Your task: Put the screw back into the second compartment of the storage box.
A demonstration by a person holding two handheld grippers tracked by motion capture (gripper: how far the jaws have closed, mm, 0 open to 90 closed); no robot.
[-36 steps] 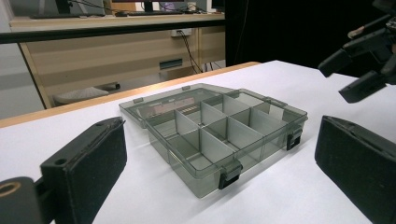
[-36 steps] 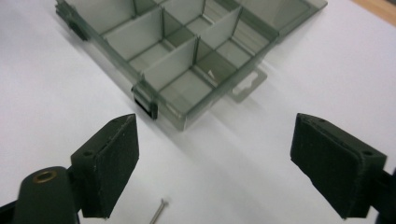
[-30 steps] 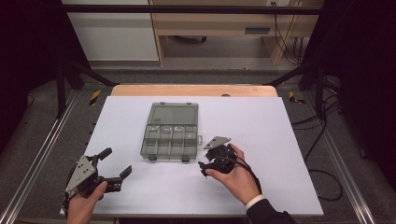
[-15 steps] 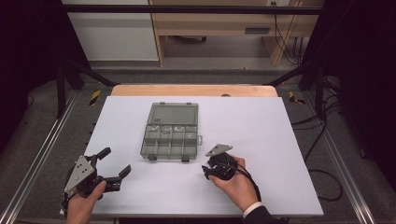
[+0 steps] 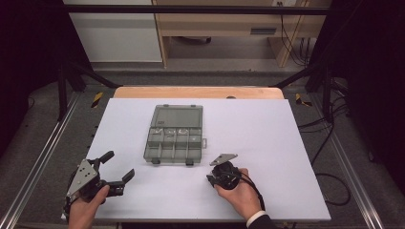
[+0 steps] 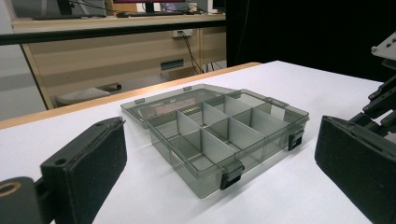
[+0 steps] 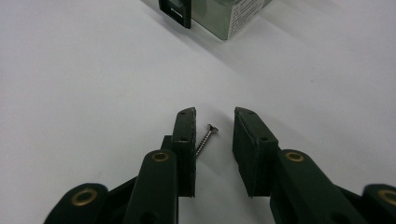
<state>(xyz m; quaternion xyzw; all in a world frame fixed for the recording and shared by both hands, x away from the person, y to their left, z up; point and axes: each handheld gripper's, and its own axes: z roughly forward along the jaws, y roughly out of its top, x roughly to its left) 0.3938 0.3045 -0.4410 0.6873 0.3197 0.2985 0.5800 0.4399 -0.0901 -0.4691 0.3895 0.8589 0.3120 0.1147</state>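
- Screw (image 7: 206,139) lies flat on the white table (image 5: 286,143), between the jaws of the right gripper (image 7: 212,114), near the organiser box (image 5: 175,133).
- Jaws have just been closing; a gap remains, and the pads do not press yet.
- Long axis runs diagonally, with the head away from the gripper and the shaft just beside one pad.
- Left gripper (image 5: 112,164) rests open, well apart.

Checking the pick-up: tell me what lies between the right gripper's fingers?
A small screw on the bare table, beside one of the fingers, in the right gripper view.
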